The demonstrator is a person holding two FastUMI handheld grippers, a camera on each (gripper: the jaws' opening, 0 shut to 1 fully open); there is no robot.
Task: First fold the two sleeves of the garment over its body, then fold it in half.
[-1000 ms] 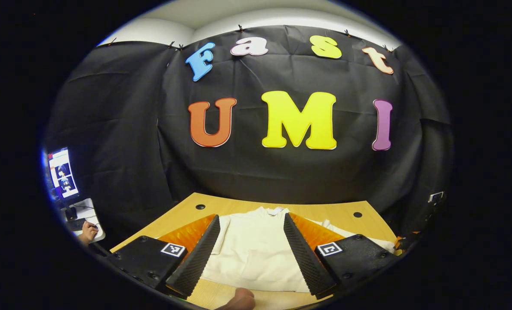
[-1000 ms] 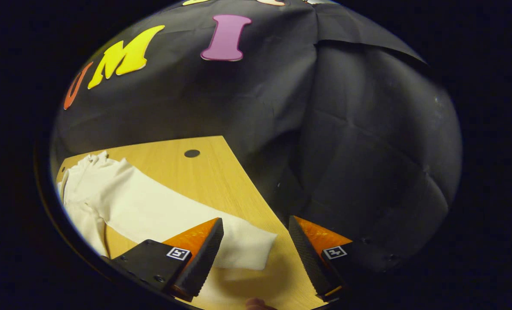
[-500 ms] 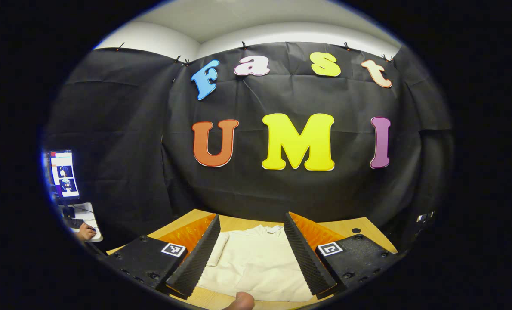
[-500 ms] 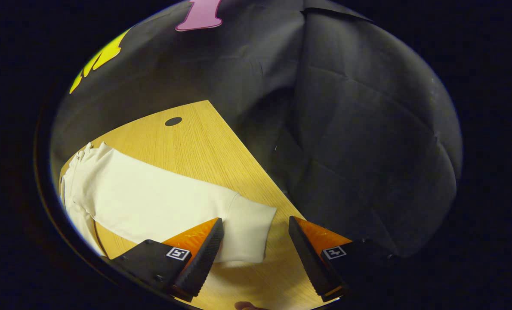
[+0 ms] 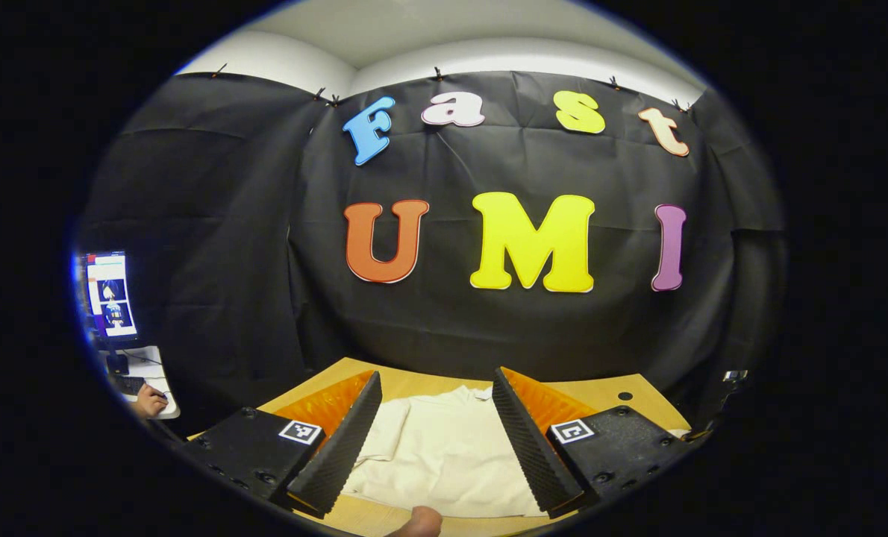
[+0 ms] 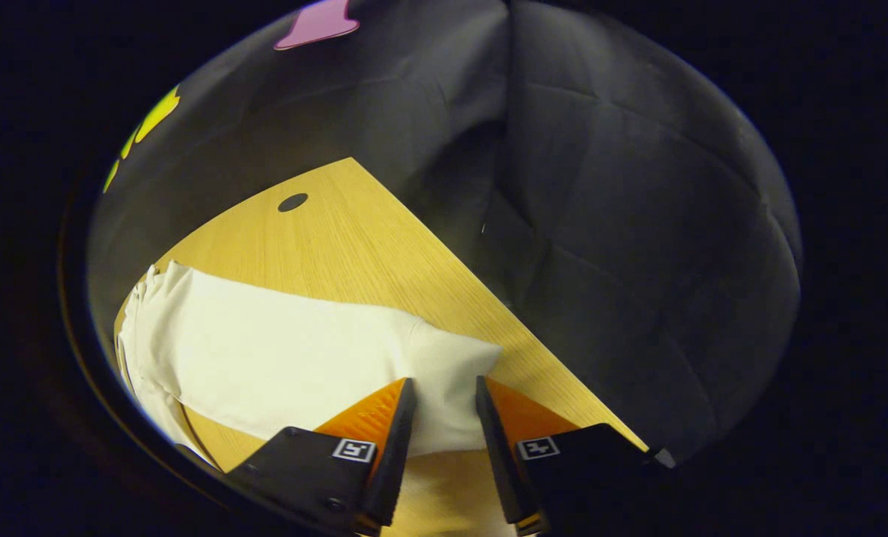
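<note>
Since half a second ago, the right gripper [image 6: 444,440] has narrowed its jaws around the sleeve cuff [image 6: 455,373], not yet clearly pinching. This sleeve lies stretched on the table [image 6: 354,224], unfolded. The left gripper [image 5: 433,444] hovers wide open, empty, above the garment body [image 5: 444,447].

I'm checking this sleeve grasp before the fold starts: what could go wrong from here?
1. The right gripper is closing on the sleeve cuff near its end; a shallow pinch may slip once lifted.
2. The cuff lies close to the table edge, so a dropped sleeve might slide off.
3. The left gripper hangs open above the garment body; nothing pins it, so pulling could drag the whole garment.
</note>
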